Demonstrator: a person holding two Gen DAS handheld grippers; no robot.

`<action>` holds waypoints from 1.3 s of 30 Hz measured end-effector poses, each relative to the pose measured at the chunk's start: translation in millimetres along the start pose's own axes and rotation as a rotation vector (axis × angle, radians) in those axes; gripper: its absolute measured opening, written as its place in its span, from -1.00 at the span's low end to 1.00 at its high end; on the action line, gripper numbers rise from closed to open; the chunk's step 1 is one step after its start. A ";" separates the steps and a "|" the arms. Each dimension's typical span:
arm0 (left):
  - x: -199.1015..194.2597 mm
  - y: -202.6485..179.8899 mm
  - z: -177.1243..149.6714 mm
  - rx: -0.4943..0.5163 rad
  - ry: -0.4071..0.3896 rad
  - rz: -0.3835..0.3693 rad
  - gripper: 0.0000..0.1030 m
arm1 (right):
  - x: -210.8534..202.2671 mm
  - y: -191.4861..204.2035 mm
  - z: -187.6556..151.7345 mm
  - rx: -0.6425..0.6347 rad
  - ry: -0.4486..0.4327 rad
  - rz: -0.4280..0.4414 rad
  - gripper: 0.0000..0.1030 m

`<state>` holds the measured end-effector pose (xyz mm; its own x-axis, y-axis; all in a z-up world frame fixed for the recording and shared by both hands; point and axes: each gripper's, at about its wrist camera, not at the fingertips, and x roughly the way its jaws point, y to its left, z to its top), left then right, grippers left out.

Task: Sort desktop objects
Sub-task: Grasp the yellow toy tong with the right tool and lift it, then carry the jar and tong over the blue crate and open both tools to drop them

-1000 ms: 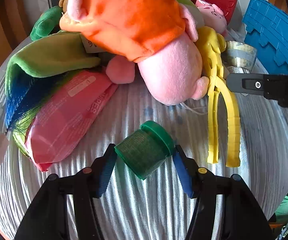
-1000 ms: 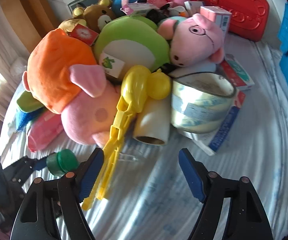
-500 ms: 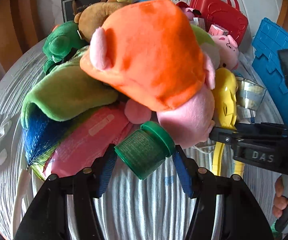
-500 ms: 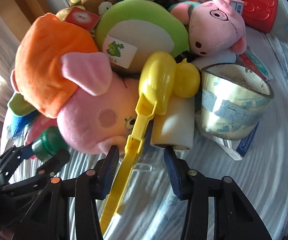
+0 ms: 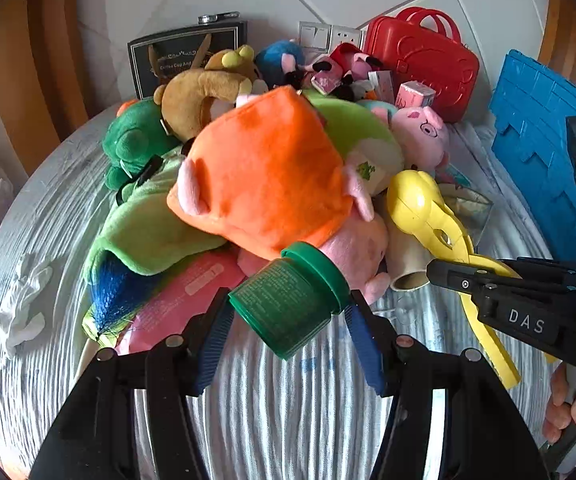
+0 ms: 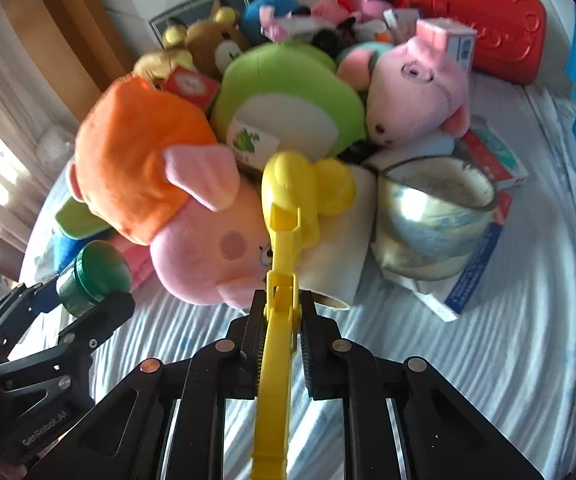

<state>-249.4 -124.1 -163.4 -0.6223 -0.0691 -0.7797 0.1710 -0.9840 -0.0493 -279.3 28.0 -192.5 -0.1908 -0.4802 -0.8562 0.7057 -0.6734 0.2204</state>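
Observation:
A green jar (image 5: 288, 302) with a green lid is clamped between the blue pads of my left gripper (image 5: 288, 320), lifted above the striped cloth; the right wrist view shows the same green jar (image 6: 95, 276) at the left. My right gripper (image 6: 281, 320) is shut on the handles of the yellow duck-shaped tongs (image 6: 283, 240), whose round head rests against the pile of toys. In the left wrist view the yellow tongs (image 5: 428, 216) lie at the right with the right gripper (image 5: 464, 280) on them.
A heap of plush toys fills the middle: an orange-hooded pink pig (image 5: 263, 176), a green plush (image 6: 288, 96), a pink pig (image 6: 412, 92). A tape roll (image 6: 436, 216), a cardboard tube (image 6: 328, 268), a red case (image 5: 424, 64), a blue crate (image 5: 540, 152) and a pink packet (image 5: 183, 296) surround them.
My left gripper has risen with the green jar, so the pile looks farther off. The right gripper moved in over the yellow tongs and closed on their handles.

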 end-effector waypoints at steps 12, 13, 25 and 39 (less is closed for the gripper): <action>-62.8 -48.5 43.4 0.069 -0.169 -0.044 0.10 | -95.5 -7.6 2.1 -0.011 -0.199 -0.053 -0.71; -68.6 -55.7 47.7 0.076 -0.185 -0.052 0.10 | -104.5 -9.1 4.3 -0.012 -0.218 -0.062 -0.71; -122.8 -170.5 96.8 0.160 -0.316 -0.121 0.10 | -237.9 -63.8 5.1 -0.029 -0.397 -0.213 -0.71; -171.5 -429.4 219.5 0.221 -0.280 -0.293 0.10 | -425.7 -255.7 31.2 -0.025 -0.519 -0.364 -0.71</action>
<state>-383.9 274.3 128.5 -0.8076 0.2052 -0.5529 -0.1905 -0.9780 -0.0847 -399.8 387.0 130.2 -0.7231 -0.4372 -0.5347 0.5480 -0.8344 -0.0589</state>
